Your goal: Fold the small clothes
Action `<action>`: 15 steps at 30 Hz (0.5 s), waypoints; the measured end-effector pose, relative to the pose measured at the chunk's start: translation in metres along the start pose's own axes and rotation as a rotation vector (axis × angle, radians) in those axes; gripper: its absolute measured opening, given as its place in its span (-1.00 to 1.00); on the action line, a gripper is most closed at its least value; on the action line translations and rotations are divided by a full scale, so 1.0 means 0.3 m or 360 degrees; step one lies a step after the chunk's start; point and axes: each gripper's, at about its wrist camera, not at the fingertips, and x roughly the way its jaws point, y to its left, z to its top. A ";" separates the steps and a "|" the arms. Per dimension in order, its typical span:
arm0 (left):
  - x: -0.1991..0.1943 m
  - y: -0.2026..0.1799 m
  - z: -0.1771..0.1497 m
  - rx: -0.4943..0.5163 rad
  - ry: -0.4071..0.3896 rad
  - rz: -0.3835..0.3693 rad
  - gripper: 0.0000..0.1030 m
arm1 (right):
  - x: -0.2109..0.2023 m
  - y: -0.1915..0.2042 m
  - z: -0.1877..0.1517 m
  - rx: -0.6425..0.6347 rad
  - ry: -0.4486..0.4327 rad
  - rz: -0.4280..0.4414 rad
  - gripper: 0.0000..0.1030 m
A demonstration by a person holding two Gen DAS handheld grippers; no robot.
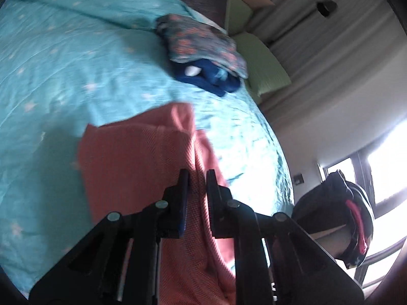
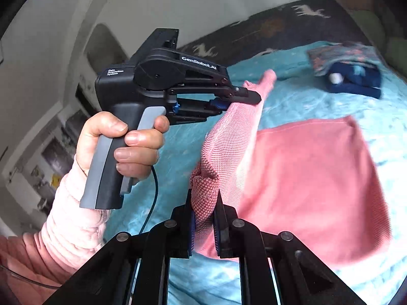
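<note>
Left wrist view: we read no writing here. The left gripper has its jaws pinched on a fold of the pink garment, a fine waffle-knit cloth that runs up between the fingers and drapes down onto the teal bedspread, which has small pale stars. Beyond the garment, well apart, we see a folded stack: a floral-print piece on top of dark blue clothes. A green pillow lies just beside the stack, grey curtains behind it, and a bright window at the right edge. Right wrist view: we read "GenRobot.AI" in white on the side of the left gripper, and small text "Data Acquisition System" on its body; a bare hand in a pink quilted sleeve grips the grey handle. Its tip is clamped on one upper edge of the pink garment. The right gripper is clenched on another bunched corner, so the cloth is lifted between the two while the rest lies flat on the teal bedspread. The folded stack sits farther up the bed, with a dark patterned blanket behind it.
</note>
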 end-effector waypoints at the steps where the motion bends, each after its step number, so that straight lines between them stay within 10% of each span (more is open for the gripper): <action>1: 0.030 -0.034 0.005 0.0030 0.0022 -0.0015 -0.72 | -0.023 -0.026 -0.006 0.0024 -0.0017 -0.0019 -0.79; 10: 0.253 -0.082 -0.056 0.0042 0.0251 0.0137 -0.67 | -0.086 -0.394 -0.153 0.0480 0.0113 -0.0083 -0.79; 15: 0.273 -0.047 -0.059 0.0030 0.0283 0.0357 0.18 | -0.058 -0.410 -0.182 0.0441 0.0203 -0.0008 -0.68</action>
